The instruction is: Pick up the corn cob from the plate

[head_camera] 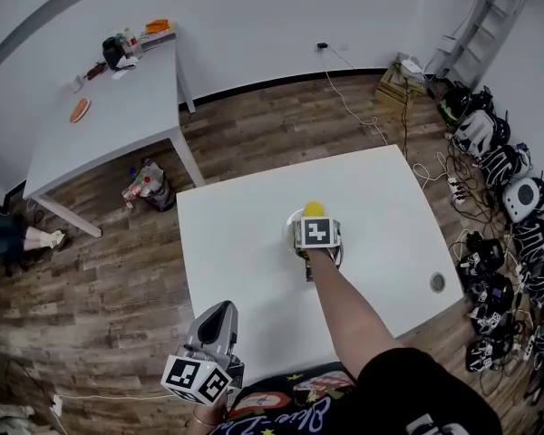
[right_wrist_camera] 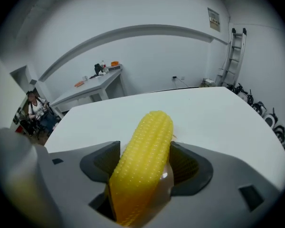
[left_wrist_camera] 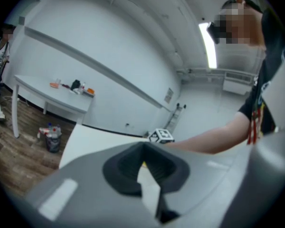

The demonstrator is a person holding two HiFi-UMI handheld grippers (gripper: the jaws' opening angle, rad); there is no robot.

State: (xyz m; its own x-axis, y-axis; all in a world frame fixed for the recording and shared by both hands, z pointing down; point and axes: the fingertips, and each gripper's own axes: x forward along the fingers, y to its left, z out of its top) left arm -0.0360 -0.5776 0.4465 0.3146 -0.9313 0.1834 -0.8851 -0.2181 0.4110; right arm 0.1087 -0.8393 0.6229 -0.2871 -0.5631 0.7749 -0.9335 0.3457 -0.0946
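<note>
A yellow corn cob (head_camera: pixel 314 209) lies on a small white plate (head_camera: pixel 293 217) near the middle of the white table (head_camera: pixel 236 252). My right gripper (head_camera: pixel 310 217) has come down over it. In the right gripper view the corn cob (right_wrist_camera: pixel 145 160) sits lengthwise between the wide-apart jaws of the right gripper (right_wrist_camera: pixel 145 146); the dark pads (right_wrist_camera: pixel 185 163) flank it without squeezing. My left gripper (head_camera: pixel 225 311) hangs off the table's near left corner, pointing at the table. In its own view the left gripper (left_wrist_camera: pixel 143 147) is shut with nothing in it.
A small round disc (head_camera: pixel 437 282) lies near the table's right edge. A second white table (head_camera: pixel 118 116) with small items stands at the back left, a bag (head_camera: pixel 147 188) beside its leg. Gear and cables (head_camera: pixel 508 198) line the right wall, near a ladder (head_camera: pixel 490 16).
</note>
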